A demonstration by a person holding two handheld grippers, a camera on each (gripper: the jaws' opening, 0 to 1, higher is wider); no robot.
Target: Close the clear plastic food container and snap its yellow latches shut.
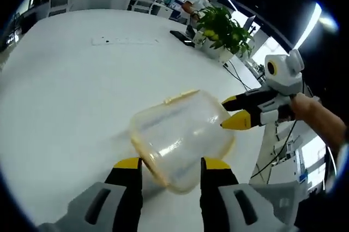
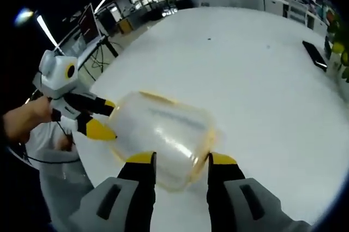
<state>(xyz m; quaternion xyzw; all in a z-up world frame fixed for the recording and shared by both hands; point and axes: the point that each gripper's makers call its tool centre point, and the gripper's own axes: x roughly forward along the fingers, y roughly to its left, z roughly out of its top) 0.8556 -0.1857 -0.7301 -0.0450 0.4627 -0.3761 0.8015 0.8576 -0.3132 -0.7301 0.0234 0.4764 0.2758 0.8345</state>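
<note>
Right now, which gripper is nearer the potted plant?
Right. The right gripper sits at the side of the clear container facing the potted plant; the left gripper is at the container's other end, farther away.

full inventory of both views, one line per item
food container: 1, clear with yellow rim, on the table between both tongs
table: 1, white, large
potted plant: 1, green, far table edge
flat dark device: 1, black, on the table near the plant
monitor: 1, dark, off the table edge
left tongs: 1, grey with yellow tips, open at one end of the container
right tongs: 1, same colours, open at the opposite end
hand: 1, holding the left tongs
</note>
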